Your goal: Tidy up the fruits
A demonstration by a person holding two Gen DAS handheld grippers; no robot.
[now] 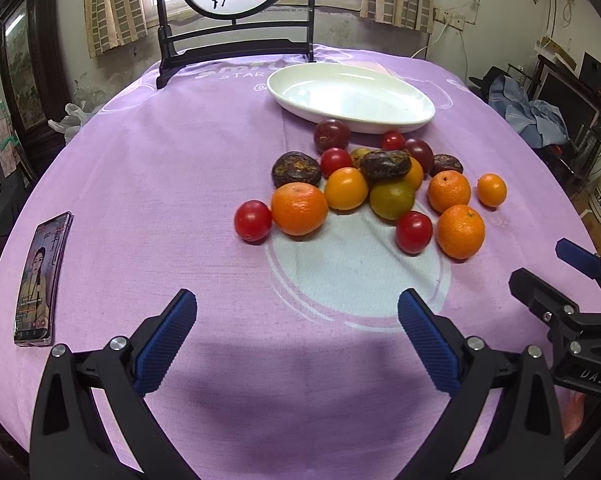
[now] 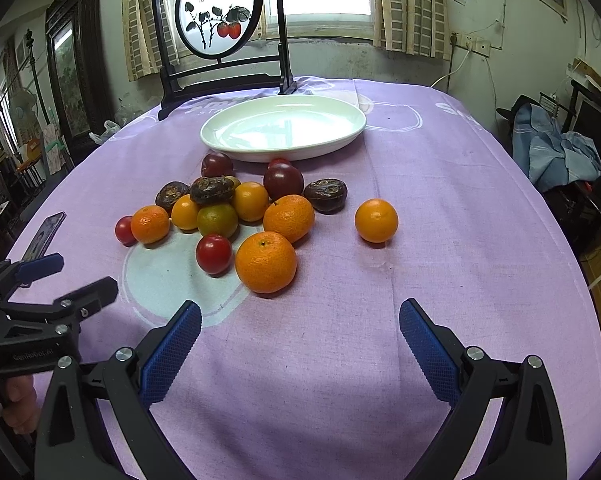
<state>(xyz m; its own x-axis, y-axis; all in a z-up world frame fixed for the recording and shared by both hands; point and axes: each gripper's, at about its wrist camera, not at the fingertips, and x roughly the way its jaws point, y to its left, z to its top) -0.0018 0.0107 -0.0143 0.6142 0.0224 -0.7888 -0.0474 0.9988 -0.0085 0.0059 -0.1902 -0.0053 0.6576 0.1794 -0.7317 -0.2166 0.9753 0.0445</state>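
A pile of fruit lies on the purple tablecloth: oranges (image 1: 299, 208) (image 2: 265, 261), red tomatoes (image 1: 252, 221) (image 2: 214, 254), dark plums (image 1: 331, 135) (image 2: 283, 181) and wrinkled dark passion fruits (image 1: 296, 169) (image 2: 325, 195). One small orange (image 2: 376, 220) lies apart to the right and also shows in the left wrist view (image 1: 491, 189). An empty white oval plate (image 1: 352, 98) (image 2: 283, 127) sits behind the pile. My left gripper (image 1: 296, 336) is open and empty, short of the pile. My right gripper (image 2: 300, 344) is open and empty, just short of the nearest orange.
A phone (image 1: 38, 280) (image 2: 44, 236) lies at the table's left edge. A dark framed round painting on a stand (image 1: 236, 20) (image 2: 220, 40) stands at the table's back. Each gripper shows in the other's view: the right one (image 1: 572, 300), the left one (image 2: 40, 292).
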